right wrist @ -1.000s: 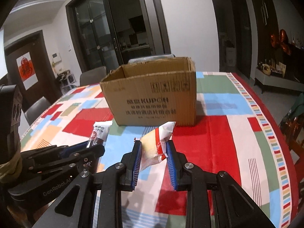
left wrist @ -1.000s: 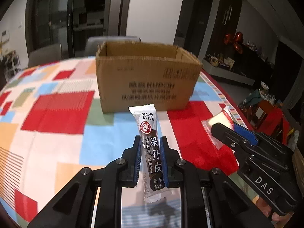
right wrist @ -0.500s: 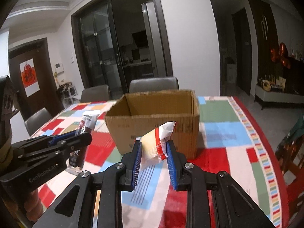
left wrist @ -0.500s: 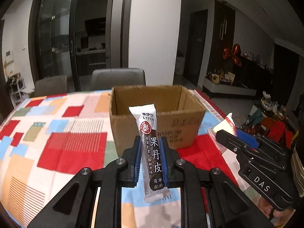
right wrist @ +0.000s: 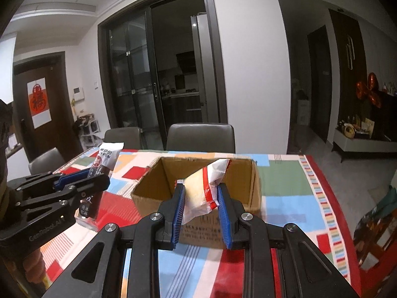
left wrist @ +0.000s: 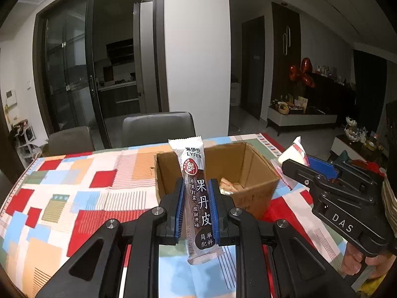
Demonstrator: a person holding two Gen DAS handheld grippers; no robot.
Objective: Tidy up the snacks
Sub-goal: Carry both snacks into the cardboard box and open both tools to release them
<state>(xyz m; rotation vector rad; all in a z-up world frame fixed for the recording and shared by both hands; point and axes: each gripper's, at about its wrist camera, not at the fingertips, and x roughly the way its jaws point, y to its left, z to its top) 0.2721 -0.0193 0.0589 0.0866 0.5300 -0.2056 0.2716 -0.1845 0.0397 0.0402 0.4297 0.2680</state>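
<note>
My left gripper (left wrist: 196,196) is shut on a long brown and white fruit-leather bar (left wrist: 196,193), held upright just in front of the open cardboard box (left wrist: 250,164). Wrapped snacks (left wrist: 229,187) lie inside the box. My right gripper (right wrist: 200,200) is shut on a white, yellow and red snack packet (right wrist: 202,186), held before the box (right wrist: 148,186) at about its rim height. The right gripper also shows in the left wrist view (left wrist: 297,171) to the right of the box. The left gripper shows in the right wrist view (right wrist: 82,181) at the left with the bar (right wrist: 101,164).
The box stands on a table with a patchwork cloth of red, blue and orange squares (left wrist: 74,198). Grey chairs (left wrist: 158,129) stand at the table's far side. The table's right edge (right wrist: 332,198) drops to the floor, with a low cabinet (right wrist: 367,144) beyond.
Both grippers have risen with their snacks and moved closer to the box. The box's inside now shows from above, with snacks at its bottom.
</note>
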